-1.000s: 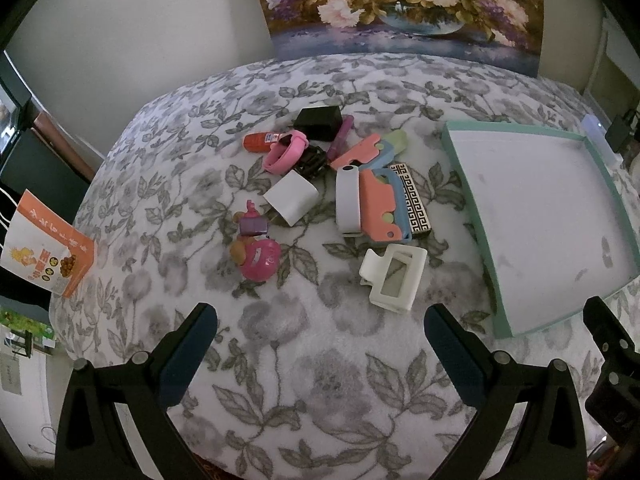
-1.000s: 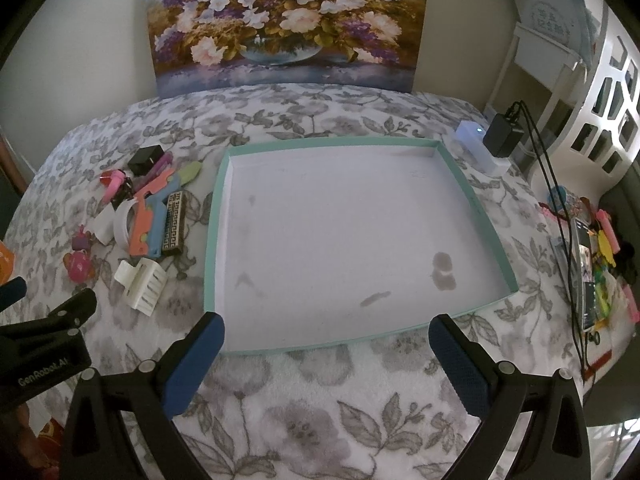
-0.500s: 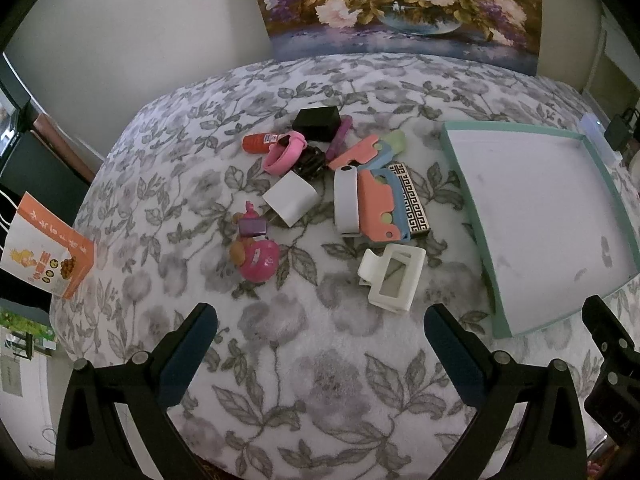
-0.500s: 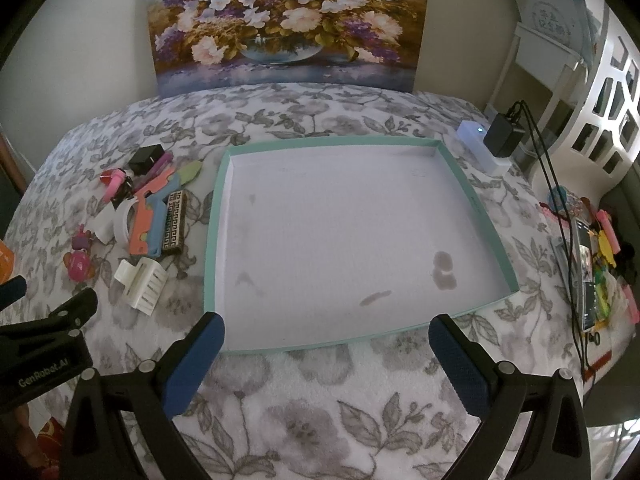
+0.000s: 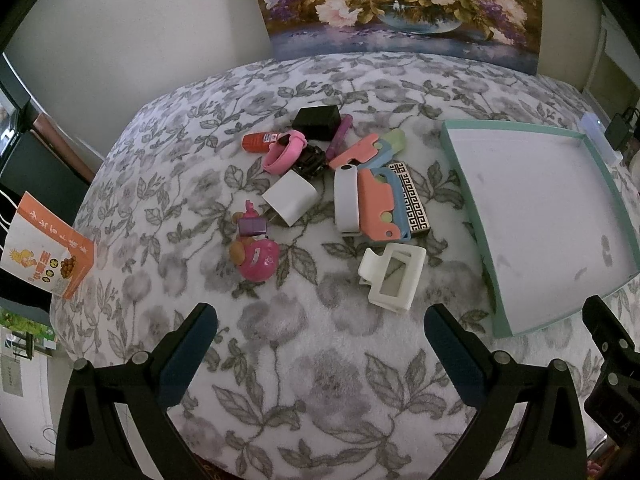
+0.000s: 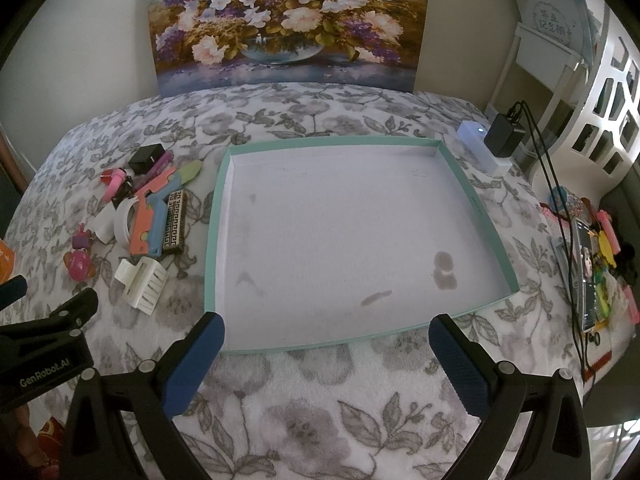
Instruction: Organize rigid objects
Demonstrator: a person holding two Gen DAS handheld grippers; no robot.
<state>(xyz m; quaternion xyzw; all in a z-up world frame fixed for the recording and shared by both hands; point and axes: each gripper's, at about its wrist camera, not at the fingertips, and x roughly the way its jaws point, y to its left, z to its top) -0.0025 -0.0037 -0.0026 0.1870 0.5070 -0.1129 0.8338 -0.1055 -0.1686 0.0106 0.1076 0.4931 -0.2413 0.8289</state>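
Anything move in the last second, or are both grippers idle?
Nothing visibly changed. The left gripper and right gripper stay open and empty above the bedspread, the pile of small items is untouched, and the teal tray remains empty.

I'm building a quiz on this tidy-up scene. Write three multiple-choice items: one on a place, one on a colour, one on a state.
1. Where does the white hair clip lie?
A. inside the tray
B. on the blanket, at the near edge of the pile
C. in a gripper

2. What colour is the tray rim?
A. teal green
B. red
C. black

3. What is the state of the left gripper and right gripper?
A. both shut on things
B. one open, one shut
C. both open, holding nothing

Answers:
1 B: the clip rests on the floral blanket, left of the tray.
2 A: the rim is teal around a white floor.
3 C: each gripper's fingers stand wide apart with only blanket or tray between them.
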